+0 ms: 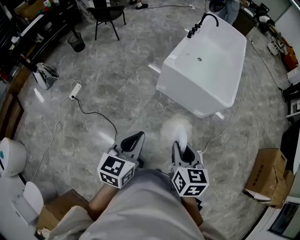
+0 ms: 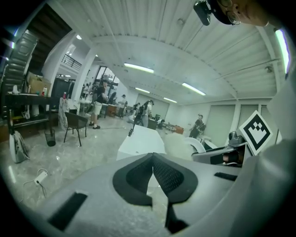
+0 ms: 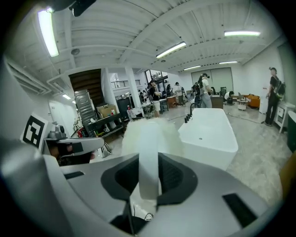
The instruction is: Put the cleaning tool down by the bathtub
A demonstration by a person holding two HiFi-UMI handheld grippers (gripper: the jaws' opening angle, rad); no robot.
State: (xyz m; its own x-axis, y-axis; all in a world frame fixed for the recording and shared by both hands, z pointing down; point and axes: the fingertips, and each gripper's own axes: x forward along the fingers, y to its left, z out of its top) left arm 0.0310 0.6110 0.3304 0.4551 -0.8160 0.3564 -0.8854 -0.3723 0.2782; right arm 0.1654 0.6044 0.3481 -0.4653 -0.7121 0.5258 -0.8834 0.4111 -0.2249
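Observation:
The white bathtub (image 1: 187, 91) with a black tap (image 1: 201, 22) stands on the grey floor ahead and to the right. It also shows in the right gripper view as the bathtub (image 3: 210, 136) and in the left gripper view as the bathtub (image 2: 138, 141). My right gripper (image 1: 183, 146) is shut on the flat white handle of the cleaning tool (image 3: 149, 169). The tool's fluffy white head (image 1: 174, 127) sticks out beyond the jaws, above the floor and short of the tub. My left gripper (image 1: 135, 139) is beside it, held low, with its pads (image 2: 164, 173) together and nothing between them.
A black cable with a white power strip (image 1: 75, 89) snakes over the floor at left. A black chair (image 1: 108, 14) and a bin (image 1: 76, 42) stand at the back. A cardboard box (image 1: 267, 176) is at right. People stand far off (image 3: 273, 95).

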